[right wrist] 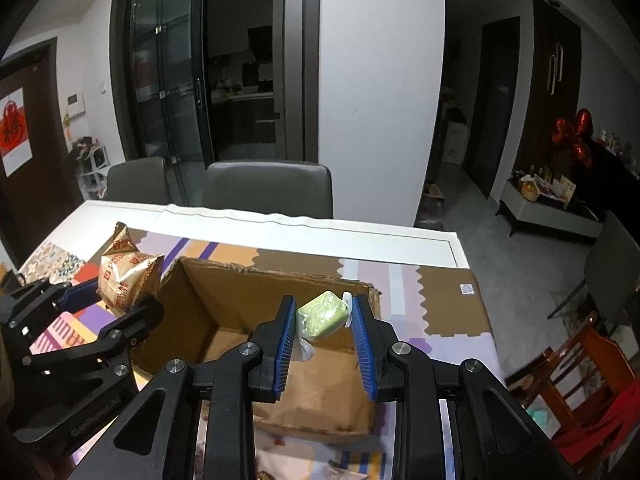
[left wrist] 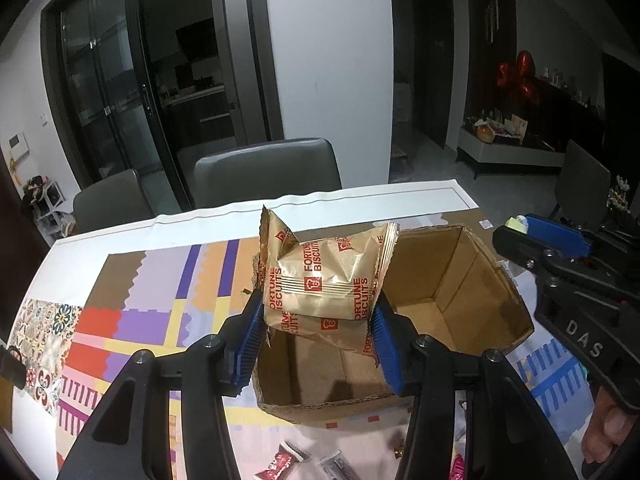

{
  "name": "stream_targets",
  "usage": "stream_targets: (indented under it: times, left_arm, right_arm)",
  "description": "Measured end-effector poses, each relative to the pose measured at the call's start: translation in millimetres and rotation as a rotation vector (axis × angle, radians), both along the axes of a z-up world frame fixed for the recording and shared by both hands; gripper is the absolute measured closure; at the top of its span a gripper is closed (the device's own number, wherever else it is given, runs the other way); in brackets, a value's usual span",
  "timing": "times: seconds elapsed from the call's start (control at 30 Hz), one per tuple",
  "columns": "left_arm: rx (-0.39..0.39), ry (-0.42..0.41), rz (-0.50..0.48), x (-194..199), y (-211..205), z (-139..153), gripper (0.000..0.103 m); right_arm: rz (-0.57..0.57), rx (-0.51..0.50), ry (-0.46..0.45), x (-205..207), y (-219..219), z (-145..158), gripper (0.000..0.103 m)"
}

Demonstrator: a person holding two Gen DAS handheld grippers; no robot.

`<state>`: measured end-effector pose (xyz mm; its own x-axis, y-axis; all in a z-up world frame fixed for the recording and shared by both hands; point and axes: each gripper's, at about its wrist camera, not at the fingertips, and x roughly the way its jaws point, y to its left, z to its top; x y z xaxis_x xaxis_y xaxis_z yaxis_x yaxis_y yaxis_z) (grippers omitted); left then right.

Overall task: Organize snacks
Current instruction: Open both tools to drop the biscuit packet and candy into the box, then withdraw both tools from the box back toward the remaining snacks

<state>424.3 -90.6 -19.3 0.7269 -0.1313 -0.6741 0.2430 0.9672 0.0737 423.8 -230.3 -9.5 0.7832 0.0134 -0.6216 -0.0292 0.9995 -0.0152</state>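
My left gripper [left wrist: 316, 312] is shut on gold Fortune Biscuits packets [left wrist: 324, 276], two by the look of it, and holds them above the near left part of an open cardboard box [left wrist: 460, 280]. In the right wrist view the packets [right wrist: 128, 276] hang at the box's left edge. My right gripper [right wrist: 325, 316] is shut on a green wrapped snack [right wrist: 323, 314] and holds it above the inside of the box [right wrist: 240, 296]. The right gripper also shows at the right of the left wrist view [left wrist: 520, 228].
The box stands on a patterned mat [left wrist: 152, 292] on a white table [right wrist: 280, 222]. Small wrapped snacks [left wrist: 280, 460] lie on the mat in front of the box. Two grey chairs [right wrist: 268, 188] stand behind the table. A red-cushioned wooden chair [right wrist: 592, 392] is at right.
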Motion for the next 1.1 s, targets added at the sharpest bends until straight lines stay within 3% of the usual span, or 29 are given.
stream_targets:
  times: [0.17, 0.27, 0.37, 0.43, 0.53, 0.63, 1.1]
  left_arm:
    - [0.013, 0.0, -0.019, -1, -4, -3, 0.049]
    - [0.032, -0.007, -0.015, -1, -6, -4, 0.035]
    - [0.04, -0.004, -0.001, -1, -6, -5, 0.031]
    - [0.04, -0.004, 0.002, -1, -3, -5, 0.027]
    - [0.04, -0.016, 0.023, -4, 1, -1, 0.017]
    - [0.031, -0.025, 0.039, -6, 5, 2, 0.013]
    - [0.035, -0.05, 0.075, -21, 14, 15, 0.01]
  right_arm:
    - [0.003, 0.004, 0.018, 9, 0, -6, 0.073]
    - [0.001, -0.015, 0.023, 11, 1, -9, 0.071]
    - [-0.019, -0.02, 0.022, 12, 0, -10, 0.055]
    - [-0.031, -0.019, 0.011, 10, -2, -8, 0.038]
    - [-0.045, -0.036, -0.001, 8, -3, -4, 0.03]
    - [-0.053, -0.05, -0.012, 4, -2, -1, 0.025]
    - [-0.067, -0.02, -0.03, -16, -6, 10, 0.024]
